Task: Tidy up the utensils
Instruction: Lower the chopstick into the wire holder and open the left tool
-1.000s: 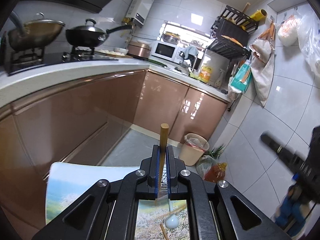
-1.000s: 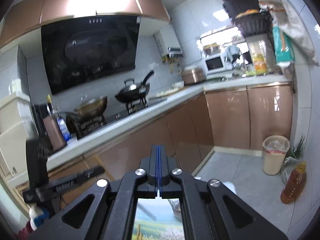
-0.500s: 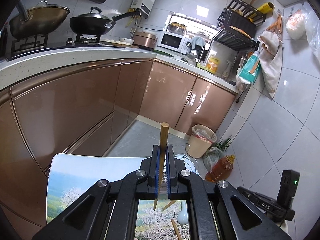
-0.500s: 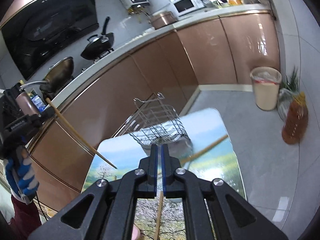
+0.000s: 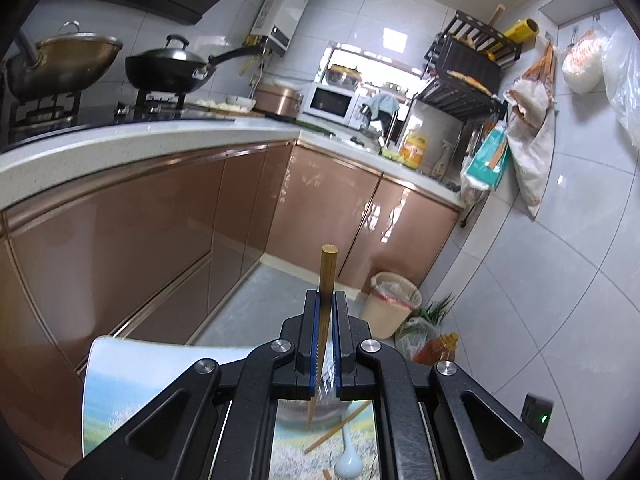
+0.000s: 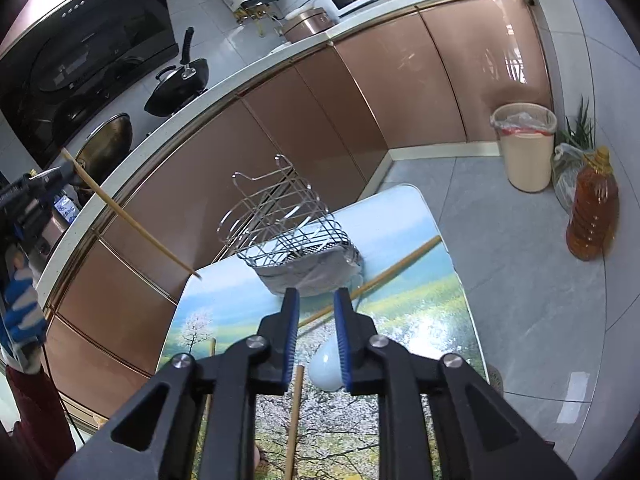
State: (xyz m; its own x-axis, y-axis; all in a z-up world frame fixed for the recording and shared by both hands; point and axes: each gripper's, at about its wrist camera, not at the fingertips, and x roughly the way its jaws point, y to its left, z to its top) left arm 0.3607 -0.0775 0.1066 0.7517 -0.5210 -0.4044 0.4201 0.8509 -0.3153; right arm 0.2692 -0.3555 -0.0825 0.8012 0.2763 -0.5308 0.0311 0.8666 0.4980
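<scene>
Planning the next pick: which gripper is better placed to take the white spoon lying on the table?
Right. The right gripper stands open, just above the white spoon, with nothing between its pads. The left gripper is shut on a chopstick, off to the side.

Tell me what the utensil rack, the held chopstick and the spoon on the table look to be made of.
Utensil rack: bare metal wire, shiny, probably chromed or stainless; it glints.
Chopstick clamped in the left gripper: wood or bamboo, matte tan, blunt cut end.
Spoon: pale, glossy, likely ceramic, possibly plastic.
</scene>
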